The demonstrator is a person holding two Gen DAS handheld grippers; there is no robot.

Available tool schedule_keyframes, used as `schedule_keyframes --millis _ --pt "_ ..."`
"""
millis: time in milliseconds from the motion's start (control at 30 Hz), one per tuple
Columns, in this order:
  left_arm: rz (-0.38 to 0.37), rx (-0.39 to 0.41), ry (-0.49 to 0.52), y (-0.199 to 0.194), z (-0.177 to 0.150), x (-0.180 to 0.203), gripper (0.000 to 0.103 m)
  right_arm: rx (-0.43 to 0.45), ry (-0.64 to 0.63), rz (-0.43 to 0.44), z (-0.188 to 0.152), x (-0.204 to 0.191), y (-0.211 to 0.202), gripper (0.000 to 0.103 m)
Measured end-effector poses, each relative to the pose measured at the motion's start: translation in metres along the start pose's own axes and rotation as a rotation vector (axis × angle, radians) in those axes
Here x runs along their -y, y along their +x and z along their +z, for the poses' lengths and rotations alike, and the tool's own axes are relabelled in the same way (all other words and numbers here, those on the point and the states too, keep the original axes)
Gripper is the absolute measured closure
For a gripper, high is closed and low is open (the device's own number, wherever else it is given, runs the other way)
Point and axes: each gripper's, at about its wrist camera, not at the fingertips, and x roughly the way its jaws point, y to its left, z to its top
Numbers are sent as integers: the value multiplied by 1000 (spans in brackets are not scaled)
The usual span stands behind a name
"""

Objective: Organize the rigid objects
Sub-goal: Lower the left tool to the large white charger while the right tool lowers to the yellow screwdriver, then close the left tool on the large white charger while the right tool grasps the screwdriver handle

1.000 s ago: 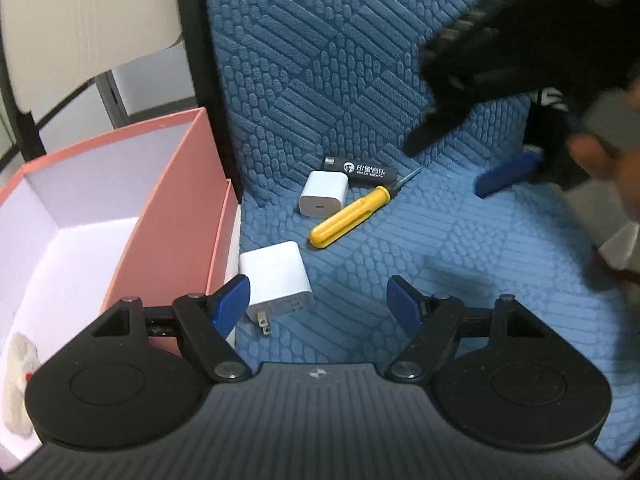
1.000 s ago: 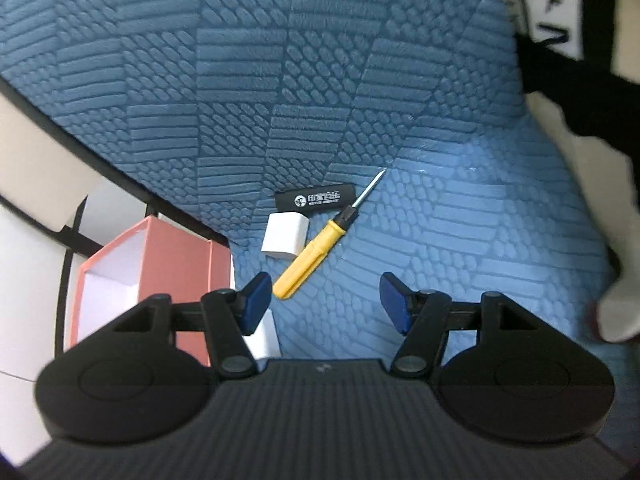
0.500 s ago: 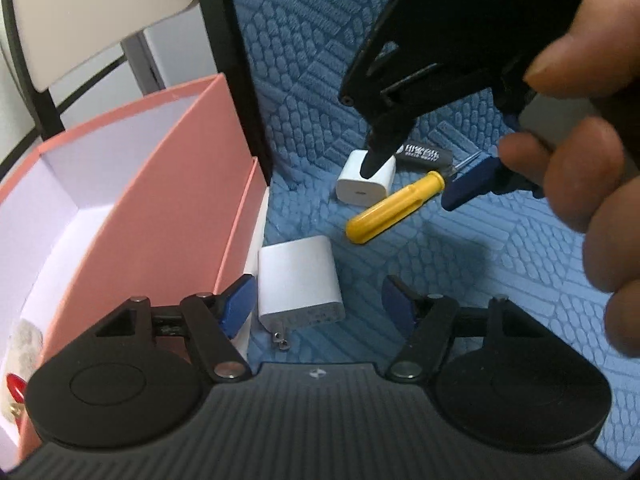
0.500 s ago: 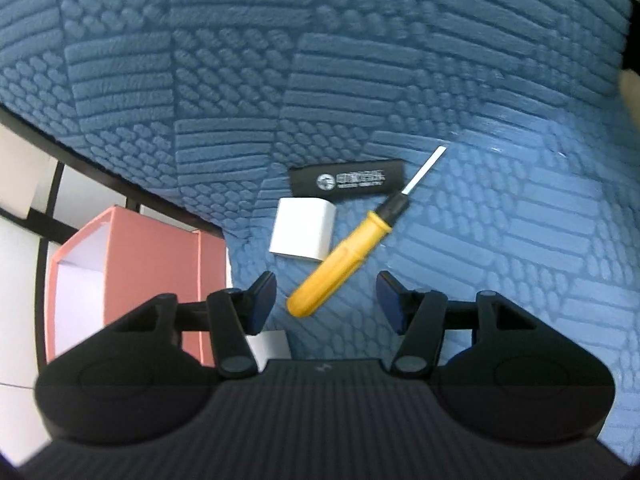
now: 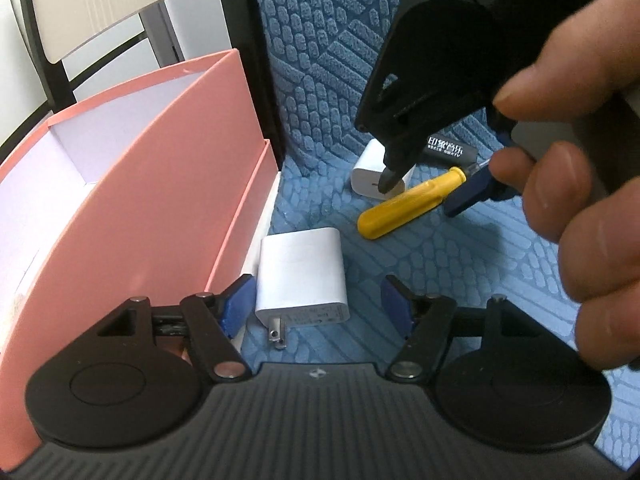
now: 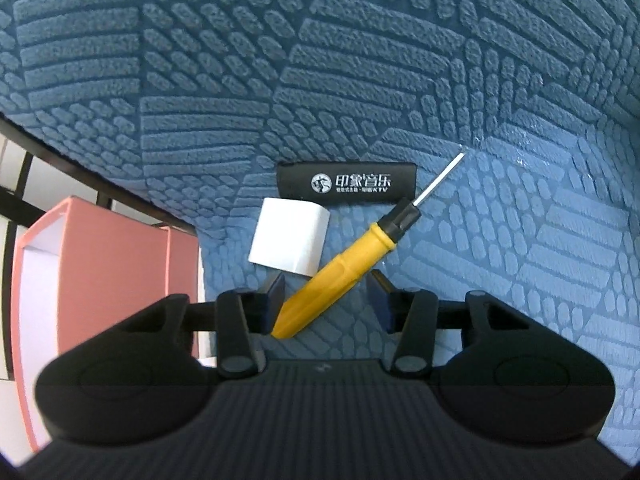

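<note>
the right claw [image 6: 326,300] has just been closing astride the yellow screwdriver [image 6: 340,276], its pads seemingly not pressing yet. the left claw [image 5: 316,304] stands open around the white charger [image 5: 302,276].

Blue cloth cover [image 6: 360,80] looks rough and matt, raised in quilted ribs and pebbles; yellow screwdriver [image 6: 340,272] has a smooth, slightly glossy plastic handle, a black collar and a thin bright metal shaft; large white charger [image 5: 302,276] is smooth matt plastic with 2 shiny metal prongs; small white charger [image 6: 290,240] reads the same plastic; black lighter [image 6: 347,182] looks satin-smooth, printed white; pink box [image 5: 160,184] is matt card, white-lined inside.
</note>
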Motion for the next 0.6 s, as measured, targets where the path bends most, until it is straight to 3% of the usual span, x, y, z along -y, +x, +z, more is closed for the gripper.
schedule_keyframes --millis 133,267,367,400,467,600 --pt "-8 -26 -13 10 0 1 29 -6 -45 -27 8 -9 4 60" --pt "-21 -26 -25 13 1 -1 29 -24 -31 8 10 -3 1 68" --pt "-49 -31 -57 15 1 -7 31 -16 -20 2 15 5 -8 93" --pt "-55 -35 -73 16 2 -10 36 -11 -24 -8 18 7 -11 99" --pt "-59 -43 -112 18 3 -16 45 -6 -11 -20 18 14 -17 99" --pt "-82 -45 -135 18 4 -20 46 -8 9 15 20 27 -25 99"
